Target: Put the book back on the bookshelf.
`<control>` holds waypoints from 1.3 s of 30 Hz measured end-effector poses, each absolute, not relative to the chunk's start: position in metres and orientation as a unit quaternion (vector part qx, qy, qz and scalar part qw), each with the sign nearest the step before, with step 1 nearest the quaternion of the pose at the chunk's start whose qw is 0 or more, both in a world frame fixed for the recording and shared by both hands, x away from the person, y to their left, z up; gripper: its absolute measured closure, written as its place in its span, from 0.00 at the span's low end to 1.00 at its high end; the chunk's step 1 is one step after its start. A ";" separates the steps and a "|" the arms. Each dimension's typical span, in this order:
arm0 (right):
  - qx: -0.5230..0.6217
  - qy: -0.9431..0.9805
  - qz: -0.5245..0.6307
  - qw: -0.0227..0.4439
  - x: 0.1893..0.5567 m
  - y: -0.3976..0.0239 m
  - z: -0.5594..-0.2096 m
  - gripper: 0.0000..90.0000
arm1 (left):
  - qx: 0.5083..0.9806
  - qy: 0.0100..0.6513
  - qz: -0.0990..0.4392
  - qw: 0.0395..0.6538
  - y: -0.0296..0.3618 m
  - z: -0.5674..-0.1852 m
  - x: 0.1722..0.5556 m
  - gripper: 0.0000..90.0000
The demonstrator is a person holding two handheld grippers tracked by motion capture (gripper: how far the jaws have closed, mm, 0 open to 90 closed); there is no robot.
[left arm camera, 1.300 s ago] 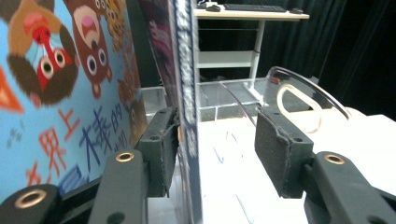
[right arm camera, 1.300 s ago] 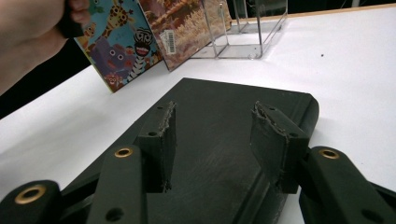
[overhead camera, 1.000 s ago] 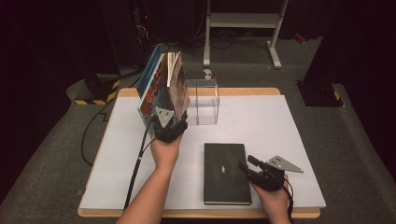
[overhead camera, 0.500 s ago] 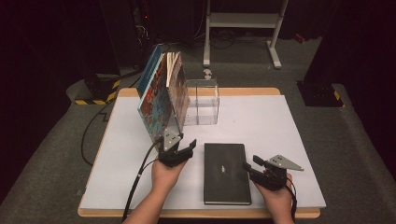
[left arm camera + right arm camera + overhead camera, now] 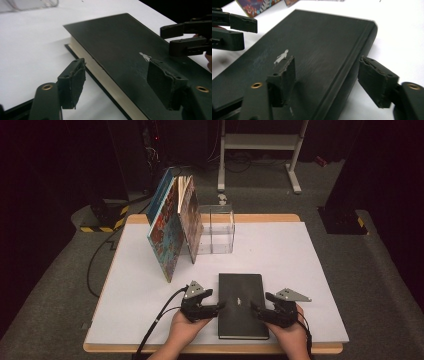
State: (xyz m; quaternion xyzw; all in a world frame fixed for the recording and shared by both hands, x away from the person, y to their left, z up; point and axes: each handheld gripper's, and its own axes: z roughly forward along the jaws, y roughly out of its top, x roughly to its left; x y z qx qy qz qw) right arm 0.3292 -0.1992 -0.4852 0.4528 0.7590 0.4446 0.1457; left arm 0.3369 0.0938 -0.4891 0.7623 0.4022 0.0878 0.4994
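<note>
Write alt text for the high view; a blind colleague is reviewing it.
Two hands hold the left hand-held gripper and right hand-held gripper, jaws open, at either long edge of a black book lying flat on a white table.

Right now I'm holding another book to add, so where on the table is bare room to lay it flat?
The widest free patch is the white table right of the clear box, back of the right gripper. A smaller one lies at the near left, between the leaning books and the left gripper. It is crowded around the black book, flanked by both open grippers.

Colourful books (image 5: 172,227) lean by a clear box (image 5: 216,229); white table (image 5: 300,260).
</note>
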 end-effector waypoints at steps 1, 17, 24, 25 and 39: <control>0.456 0.760 0.442 0.141 0.328 -0.199 -0.486 0.30 | 0.764 0.403 0.081 0.498 0.093 -0.491 0.338 0.33; 0.491 0.753 0.431 0.083 0.316 -0.198 -0.489 0.24 | 0.784 0.382 0.025 0.489 0.083 -0.498 0.337 0.33; 0.492 0.758 0.420 0.079 0.324 -0.185 -0.487 0.24 | 0.781 0.393 0.033 0.484 0.095 -0.497 0.342 0.33; 0.490 0.760 0.421 0.079 0.327 -0.182 -0.487 0.24 | 0.782 0.393 0.033 0.483 0.098 -0.496 0.343 0.33; 0.443 0.780 0.435 0.079 0.342 -0.142 -0.485 0.32 | 0.765 0.427 0.052 0.479 0.138 -0.495 0.355 0.33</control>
